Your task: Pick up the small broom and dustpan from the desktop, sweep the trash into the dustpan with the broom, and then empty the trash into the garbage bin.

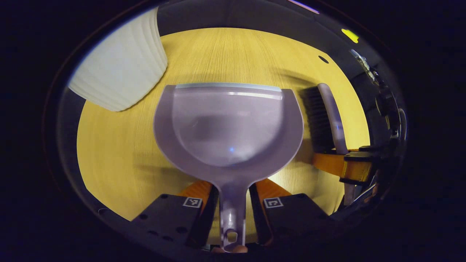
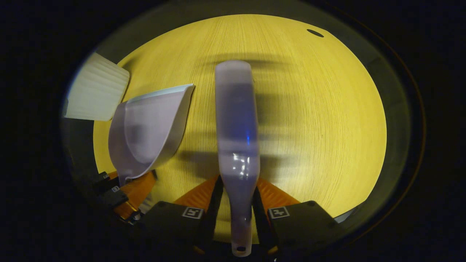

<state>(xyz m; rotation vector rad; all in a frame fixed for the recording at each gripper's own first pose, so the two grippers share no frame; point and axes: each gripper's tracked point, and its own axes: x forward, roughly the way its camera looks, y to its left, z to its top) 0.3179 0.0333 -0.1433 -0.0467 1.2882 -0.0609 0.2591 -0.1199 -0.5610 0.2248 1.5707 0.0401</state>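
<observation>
Pale lilac plastic formed the dustpan (image 1: 228, 127), whose thin handle ran back between the two fingers of the left gripper (image 1: 233, 203); both fingers pressed on that handle. The pan's open mouth, edged with a lighter lip, faced the far edge of the wooden table (image 1: 116, 153), and its bowl looked bare, though blur made that hard to judge. Whether the pan touched the tabletop or hung just above it could not be told.

Beside the pan, toward the table's right edge in the left gripper view, stood the small broom (image 1: 326, 116), dark bristles turned toward the pan. Its handle was clamped between the fingers of the right gripper (image 2: 236, 203), which in the right gripper view showed the broom's smooth back stretching forward over the wood, blurred.

At the table's far left corner sat the garbage bin (image 1: 120, 69), a white ribbed container, apart from the pan. A small dark hole (image 2: 315, 33) marked the tabletop near the far right edge.
</observation>
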